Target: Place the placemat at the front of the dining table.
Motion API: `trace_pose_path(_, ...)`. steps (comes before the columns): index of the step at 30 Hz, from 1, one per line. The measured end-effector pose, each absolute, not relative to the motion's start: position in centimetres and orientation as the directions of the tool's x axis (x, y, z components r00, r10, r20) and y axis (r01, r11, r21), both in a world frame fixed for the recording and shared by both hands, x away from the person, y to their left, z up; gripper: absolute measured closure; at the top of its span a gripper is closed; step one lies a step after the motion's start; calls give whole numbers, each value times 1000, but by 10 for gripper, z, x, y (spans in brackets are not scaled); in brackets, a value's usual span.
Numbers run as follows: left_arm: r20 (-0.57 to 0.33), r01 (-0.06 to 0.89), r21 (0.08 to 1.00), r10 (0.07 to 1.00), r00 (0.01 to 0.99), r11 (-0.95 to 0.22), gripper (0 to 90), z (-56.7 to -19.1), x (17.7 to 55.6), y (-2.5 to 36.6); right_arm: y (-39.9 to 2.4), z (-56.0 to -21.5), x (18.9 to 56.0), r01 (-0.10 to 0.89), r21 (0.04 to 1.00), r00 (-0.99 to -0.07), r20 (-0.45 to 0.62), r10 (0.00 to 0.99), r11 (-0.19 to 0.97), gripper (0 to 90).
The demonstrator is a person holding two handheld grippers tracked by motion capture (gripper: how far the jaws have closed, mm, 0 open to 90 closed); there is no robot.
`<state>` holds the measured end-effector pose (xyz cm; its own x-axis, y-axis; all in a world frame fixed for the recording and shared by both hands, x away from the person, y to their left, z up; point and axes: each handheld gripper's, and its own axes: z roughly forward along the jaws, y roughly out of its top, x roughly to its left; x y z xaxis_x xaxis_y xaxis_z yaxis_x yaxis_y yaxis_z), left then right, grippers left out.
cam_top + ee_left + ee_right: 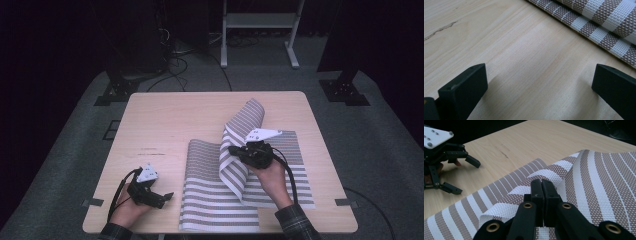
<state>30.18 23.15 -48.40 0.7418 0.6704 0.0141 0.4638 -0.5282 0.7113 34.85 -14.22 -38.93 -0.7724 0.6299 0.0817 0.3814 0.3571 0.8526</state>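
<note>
A brown-and-white striped woven mat (220,200) lies on the right half of the wooden table (165,120). Part of the mat is lifted and curled over itself in a raised fold (245,125). My right gripper (234,150) is shut on the edge of that fold; in the right gripper view the jaws (541,183) press together on the mat (599,182). My left gripper (165,199) rests low on bare wood left of the mat, open. In the left gripper view its jaws (540,75) stand wide apart over the table (511,45), with the mat's edge (604,22) beyond them.
The left half of the table is bare wood with a faint dark scratch (152,150). Behind the table stand a white metal frame (260,30) and black stand feet (345,90), with cables (175,65) on the grey carpet. The left gripper (465,176) appears far left in the right gripper view.
</note>
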Motion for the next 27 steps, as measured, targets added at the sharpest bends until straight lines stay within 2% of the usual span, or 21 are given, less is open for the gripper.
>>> trace_pose_path(27, 14, 464, 711, 670, 742, -528, 0, -484, 302, 232, -80, -386, 351, 334, 851, -840, 75, 537, 405, 888)
